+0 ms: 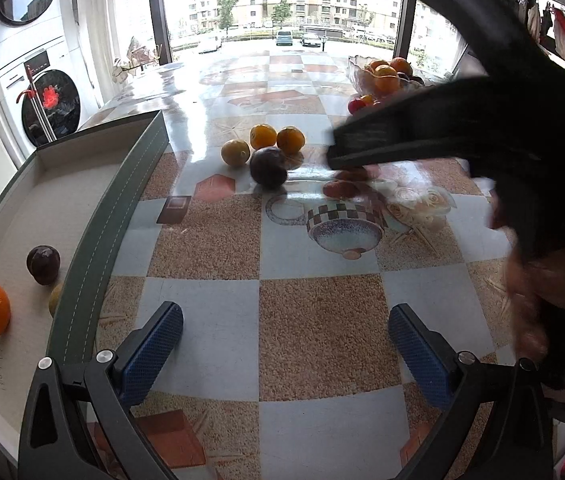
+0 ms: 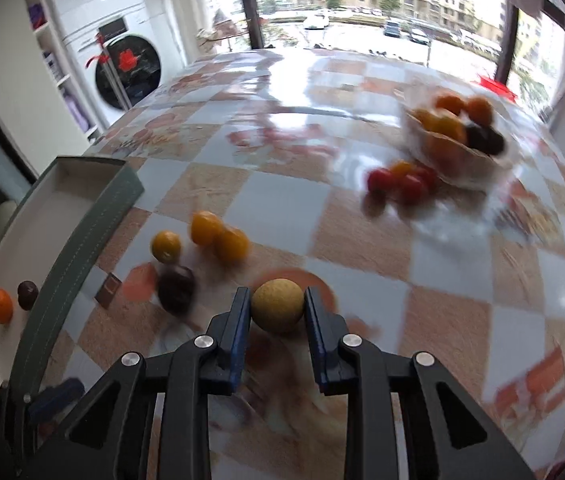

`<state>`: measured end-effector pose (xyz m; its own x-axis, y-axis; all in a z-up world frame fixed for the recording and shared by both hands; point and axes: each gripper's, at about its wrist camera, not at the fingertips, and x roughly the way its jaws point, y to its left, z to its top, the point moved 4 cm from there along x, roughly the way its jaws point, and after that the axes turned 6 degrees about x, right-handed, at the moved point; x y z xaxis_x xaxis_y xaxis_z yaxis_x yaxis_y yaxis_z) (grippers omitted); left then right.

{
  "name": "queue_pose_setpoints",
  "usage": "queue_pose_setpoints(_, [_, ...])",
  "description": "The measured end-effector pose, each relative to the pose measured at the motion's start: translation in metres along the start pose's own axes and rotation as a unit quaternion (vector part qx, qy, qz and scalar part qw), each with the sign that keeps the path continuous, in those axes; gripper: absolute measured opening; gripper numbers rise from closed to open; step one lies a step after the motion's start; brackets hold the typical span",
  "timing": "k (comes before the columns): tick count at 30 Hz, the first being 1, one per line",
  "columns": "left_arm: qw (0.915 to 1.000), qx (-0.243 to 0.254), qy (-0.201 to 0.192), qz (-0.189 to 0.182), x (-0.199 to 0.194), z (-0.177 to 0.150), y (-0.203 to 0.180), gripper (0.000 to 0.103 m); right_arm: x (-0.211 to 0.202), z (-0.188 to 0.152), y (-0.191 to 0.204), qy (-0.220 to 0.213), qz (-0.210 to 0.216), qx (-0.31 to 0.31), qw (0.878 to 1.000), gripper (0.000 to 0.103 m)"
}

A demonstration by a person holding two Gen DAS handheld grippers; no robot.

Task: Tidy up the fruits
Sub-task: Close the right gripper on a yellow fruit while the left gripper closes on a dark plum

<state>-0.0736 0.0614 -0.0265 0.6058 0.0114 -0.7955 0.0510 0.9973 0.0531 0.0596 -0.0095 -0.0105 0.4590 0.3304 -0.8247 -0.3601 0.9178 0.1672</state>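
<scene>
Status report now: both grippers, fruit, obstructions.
Left gripper open, empty, over table beside tray. Right gripper shut on tan round fruit. Dark plum and oranges lie toward the tray.

Left gripper [image 1: 284,354]: black angular plastic arms, two blue pads [image 1: 153,354] with a fine cross-hatch grip.
Left gripper screws: round silver heads at the joints.
Right gripper [image 2: 277,312]: same black frame with triangular cut-outs, blue-edged pads, four silver screws.
Right gripper from outside: long black body, blurred.
Hand [image 1: 530,300]: bare skin, blurred, under the black body.
</scene>
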Motion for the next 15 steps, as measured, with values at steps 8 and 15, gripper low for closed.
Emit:
queue_pose_setpoints(8, [0.9994,-0.016,0.029,0.002,0.011,0.02,0.0,0.103,-0.045,-0.05,-0.07,-0.026,-0.041,0.074,0.996,0.029])
queue_pose_setpoints(15, [0.9923,-0.11,0.057,0.006,0.043,0.068,0.026,0.084,-0.065,-0.074,-0.094,-0.061,-0.035,0.118,0.99,0.029])
